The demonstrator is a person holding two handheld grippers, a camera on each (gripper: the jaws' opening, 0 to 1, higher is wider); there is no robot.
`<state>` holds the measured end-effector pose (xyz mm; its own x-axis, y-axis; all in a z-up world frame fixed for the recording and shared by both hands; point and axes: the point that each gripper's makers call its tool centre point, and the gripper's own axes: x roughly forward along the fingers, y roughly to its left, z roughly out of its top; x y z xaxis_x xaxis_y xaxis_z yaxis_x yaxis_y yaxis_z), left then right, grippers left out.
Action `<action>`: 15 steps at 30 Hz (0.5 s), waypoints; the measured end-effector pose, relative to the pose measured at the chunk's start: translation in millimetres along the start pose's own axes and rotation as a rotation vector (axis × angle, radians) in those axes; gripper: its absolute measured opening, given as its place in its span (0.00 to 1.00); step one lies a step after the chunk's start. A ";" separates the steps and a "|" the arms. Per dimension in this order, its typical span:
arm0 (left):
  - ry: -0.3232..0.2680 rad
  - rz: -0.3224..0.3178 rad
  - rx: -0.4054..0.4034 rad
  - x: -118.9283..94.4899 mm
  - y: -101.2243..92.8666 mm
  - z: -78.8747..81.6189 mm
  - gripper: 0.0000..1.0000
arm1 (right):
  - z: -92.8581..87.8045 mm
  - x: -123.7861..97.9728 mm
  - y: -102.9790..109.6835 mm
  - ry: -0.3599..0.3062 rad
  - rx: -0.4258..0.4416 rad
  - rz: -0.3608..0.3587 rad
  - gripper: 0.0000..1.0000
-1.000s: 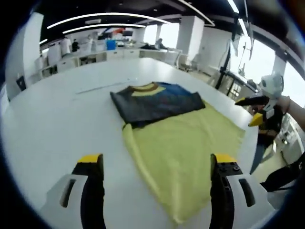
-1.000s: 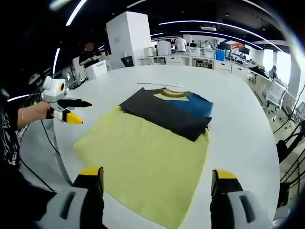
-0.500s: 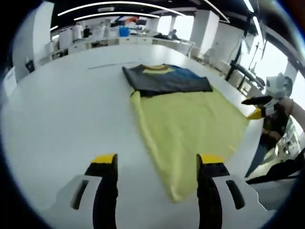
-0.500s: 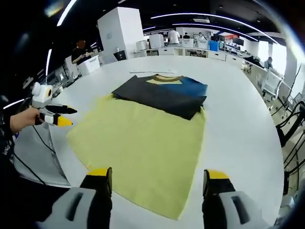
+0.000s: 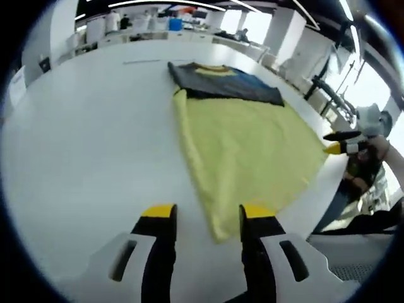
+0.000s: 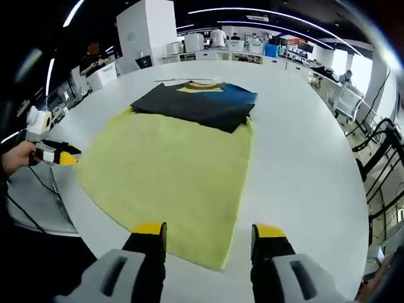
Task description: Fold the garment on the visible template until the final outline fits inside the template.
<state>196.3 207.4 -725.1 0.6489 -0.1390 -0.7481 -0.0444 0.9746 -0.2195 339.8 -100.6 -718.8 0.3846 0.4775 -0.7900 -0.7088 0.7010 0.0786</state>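
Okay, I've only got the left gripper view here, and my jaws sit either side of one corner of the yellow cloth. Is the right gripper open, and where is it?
Observer: The right gripper view shows the right gripper open, with its jaws either side of another near corner of the yellow cloth.
Operator: Is it gripping that corner?
Observer: No. There is a gap between each jaw and the cloth, so nothing is pinched.
Operator: Is there anything past it on that side?
Observer: Black cables hang beyond the edge of the table, clear of the cloth.
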 end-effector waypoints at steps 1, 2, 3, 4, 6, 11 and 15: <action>0.006 0.003 0.008 -0.6 -0.6 -1.6 0.33 | -1.4 -1.0 -0.8 0.003 0.003 -0.001 0.48; 0.009 0.006 0.007 -1.1 -0.5 -2.5 0.32 | -2.6 -1.6 -1.0 0.006 0.001 -0.003 0.47; 0.009 0.007 0.006 -1.3 -0.7 -3.2 0.31 | -4.8 -2.7 -2.7 0.013 -0.001 -0.011 0.46; 0.013 0.011 0.001 -1.8 -0.9 -4.8 0.29 | -5.4 -3.1 -3.2 0.015 0.000 -0.014 0.45; 0.015 0.026 -0.010 -2.1 -0.7 -7.0 0.26 | -7.7 -5.2 -4.4 0.017 0.005 -0.017 0.43; 0.029 0.066 0.015 -3.6 -3.3 -13.5 0.18 | -14.0 -8.5 -5.4 0.033 0.016 -0.026 0.33; 0.028 0.089 -0.017 -4.8 -5.6 -17.1 0.12 | -19.3 -8.3 -3.1 0.043 0.030 -0.021 0.23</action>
<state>180.4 199.6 -731.0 0.6205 -0.0571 -0.7822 -0.1140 0.9802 -0.1620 327.3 -117.0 -724.2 0.3733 0.4398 -0.8169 -0.6826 0.7265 0.0792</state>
